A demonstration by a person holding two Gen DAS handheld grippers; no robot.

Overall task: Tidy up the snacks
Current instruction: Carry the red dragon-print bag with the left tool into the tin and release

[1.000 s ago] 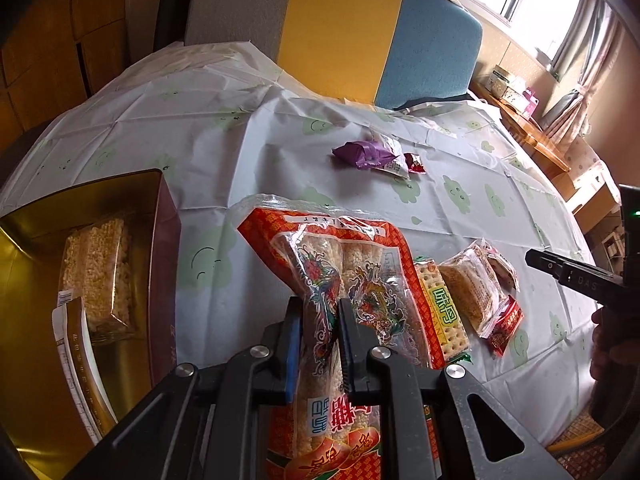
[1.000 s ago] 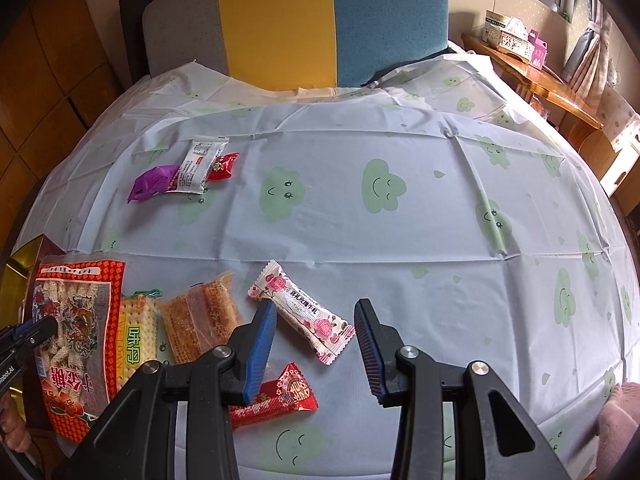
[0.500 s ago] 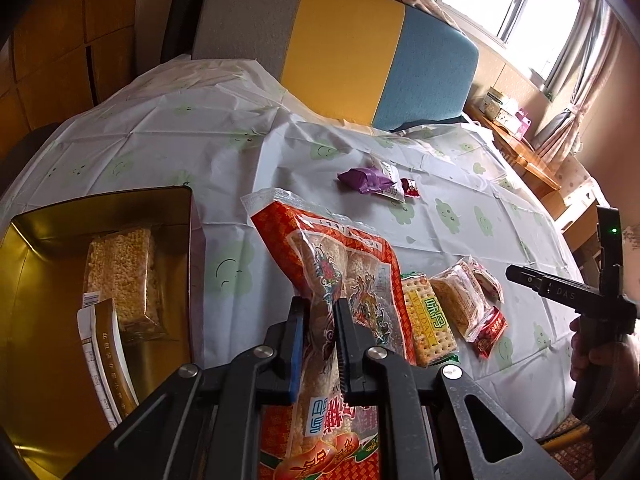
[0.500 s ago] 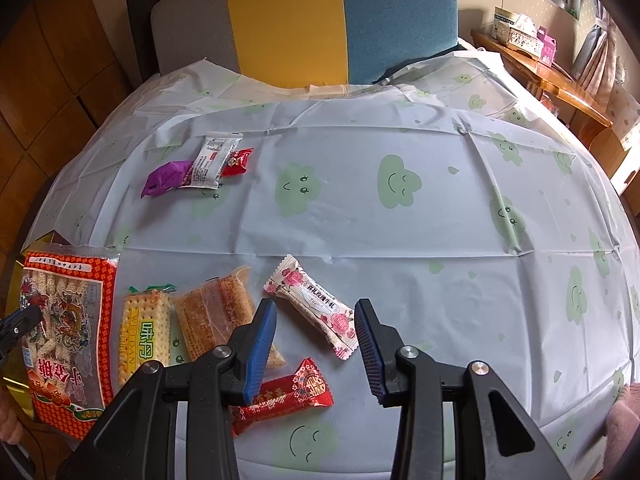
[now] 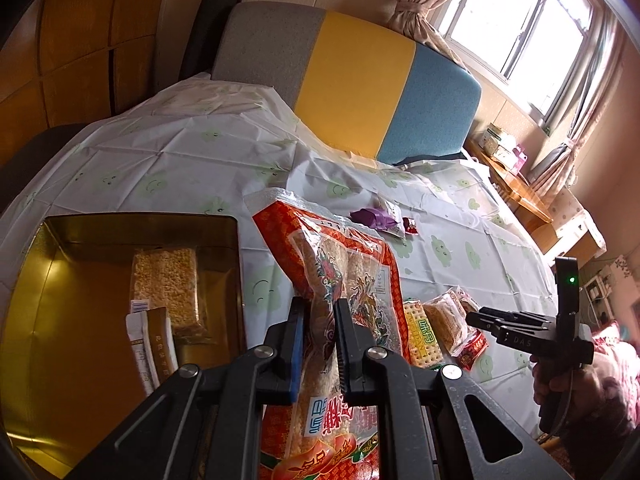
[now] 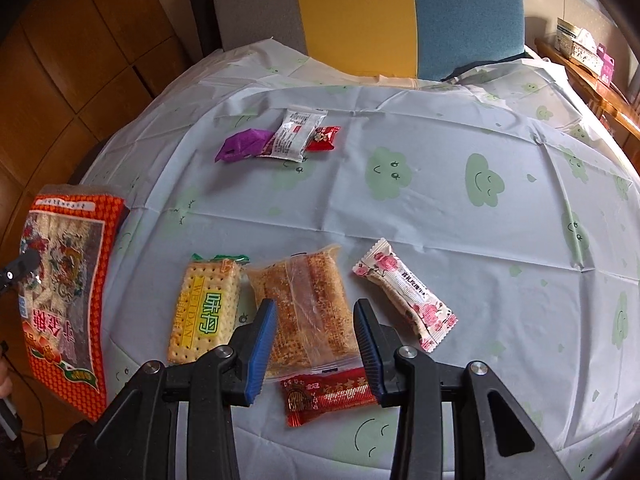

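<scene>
One red snack bag [image 5: 344,288] sits clamped between the left tongs [image 5: 318,344].

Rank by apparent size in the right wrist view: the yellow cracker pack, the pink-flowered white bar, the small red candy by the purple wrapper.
1. Yellow cracker pack, largest.
2. Pink-flowered white bar, slightly smaller.
3. Small red candy, smallest, though it lies farthest from the camera, which shrinks it.

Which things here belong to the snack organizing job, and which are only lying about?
Job: big red snack bag in left gripper; gold tin; cracker pack; sesame cake; floral bar; red candy.
Lying about: tissue box; striped headboard; curtain.
</scene>
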